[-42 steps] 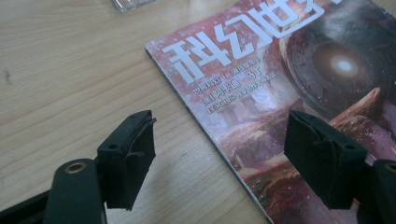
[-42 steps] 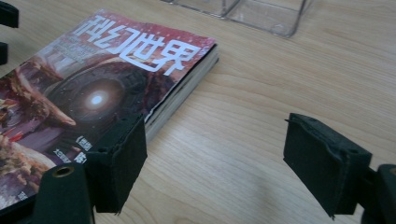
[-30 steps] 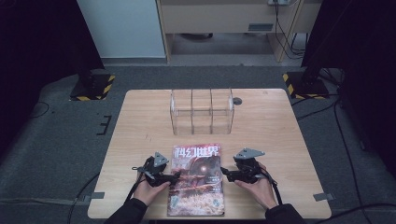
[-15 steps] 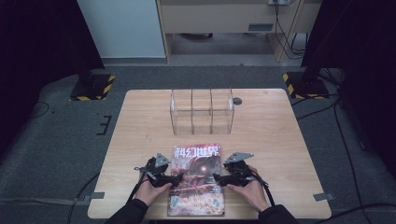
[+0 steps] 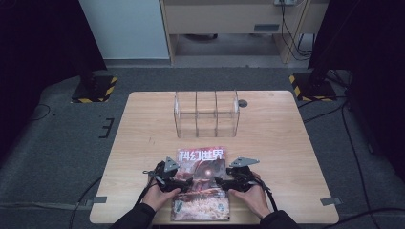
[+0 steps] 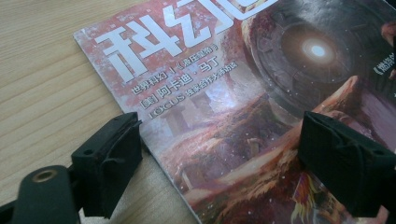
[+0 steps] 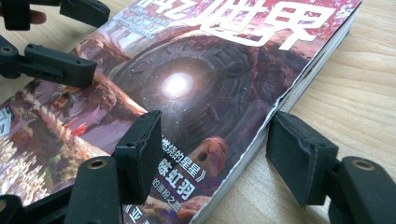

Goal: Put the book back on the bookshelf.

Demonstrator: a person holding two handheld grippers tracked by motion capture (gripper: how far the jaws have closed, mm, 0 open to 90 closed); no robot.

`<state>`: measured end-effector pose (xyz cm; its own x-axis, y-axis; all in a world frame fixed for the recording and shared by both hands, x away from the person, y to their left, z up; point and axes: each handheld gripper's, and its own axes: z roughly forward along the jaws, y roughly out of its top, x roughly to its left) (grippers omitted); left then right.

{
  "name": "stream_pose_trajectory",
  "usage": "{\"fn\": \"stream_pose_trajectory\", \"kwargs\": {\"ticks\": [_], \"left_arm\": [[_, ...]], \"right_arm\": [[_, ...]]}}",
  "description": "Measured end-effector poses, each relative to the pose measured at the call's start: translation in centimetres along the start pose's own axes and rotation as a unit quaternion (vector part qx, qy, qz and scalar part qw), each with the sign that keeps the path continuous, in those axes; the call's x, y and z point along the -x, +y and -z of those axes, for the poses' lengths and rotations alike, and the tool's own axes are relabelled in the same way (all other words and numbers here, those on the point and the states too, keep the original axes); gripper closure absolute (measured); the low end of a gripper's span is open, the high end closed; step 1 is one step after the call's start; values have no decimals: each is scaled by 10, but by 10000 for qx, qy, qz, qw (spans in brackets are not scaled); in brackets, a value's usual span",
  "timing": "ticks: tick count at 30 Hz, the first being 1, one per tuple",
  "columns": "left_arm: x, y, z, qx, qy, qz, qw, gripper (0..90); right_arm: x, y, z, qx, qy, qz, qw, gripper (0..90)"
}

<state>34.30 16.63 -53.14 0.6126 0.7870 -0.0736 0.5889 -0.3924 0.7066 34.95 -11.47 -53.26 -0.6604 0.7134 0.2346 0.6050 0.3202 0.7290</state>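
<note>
Straddling the magazine's spine edge, your left gripper has just been opening and stands wide, gripping nothing. Your right gripper has been closing, one jaw over the cover, one outside the page edge, not yet pinching. The magazine lies flat at 6 o'clock of the clear rack.

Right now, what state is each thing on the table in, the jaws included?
Magazine: closed, lying flat, cover up, at the table's near edge.
Clear rack: upright, empty, behind the magazine.
Left gripper: jaws open and just been widening, straddling the magazine's left edge.
Right gripper: jaws open, just been closing, straddling the right edge, not pressing.
</note>
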Motion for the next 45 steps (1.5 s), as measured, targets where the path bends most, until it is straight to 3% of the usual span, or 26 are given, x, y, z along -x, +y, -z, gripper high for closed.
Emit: {"fn": "stream_pose_trajectory", "kwargs": {"ticks": [11, 17, 21, 24, 28, 29, 32, 41, 45], "left_arm": [[0, -2, 0, 84, -40, -25, 10000, 113], [0, -2, 0, 93, -29, -21, 10000, 114], [0, -2, 0, 95, -31, -21, 9999, 113], [0, -2, 0, 99, -35, -15, 9999, 112], [0, -3, -1, 114, -47, -24, 9999, 108], [0, -3, -1, 116, -60, -47, 9999, 100], [1, -3, -2, 124, -74, -61, 9999, 77], [1, -4, -2, 149, -89, -62, 9998, 74], [1, -4, -2, 147, -94, -71, 9998, 73]], "right_arm": [[-1, -1, -1, 125, -30, -200, 9997, 358], [5, -2, 3, 278, 135, -566, 9979, 415], [4, -1, 6, 385, 182, -578, 9974, 422], [4, 1, 9, 535, 278, -606, 9963, 450], [1, 6, 15, 989, 597, -746, 9905, 475], [0, 6, 15, 1029, 604, -655, 9907, 462], [-3, 5, 12, 972, 483, -490, 9929, 439], [3, -7, 8, 437, 238, -548, 9973, 413], [3, -8, 10, 458, 321, -577, 9968, 415]]}}
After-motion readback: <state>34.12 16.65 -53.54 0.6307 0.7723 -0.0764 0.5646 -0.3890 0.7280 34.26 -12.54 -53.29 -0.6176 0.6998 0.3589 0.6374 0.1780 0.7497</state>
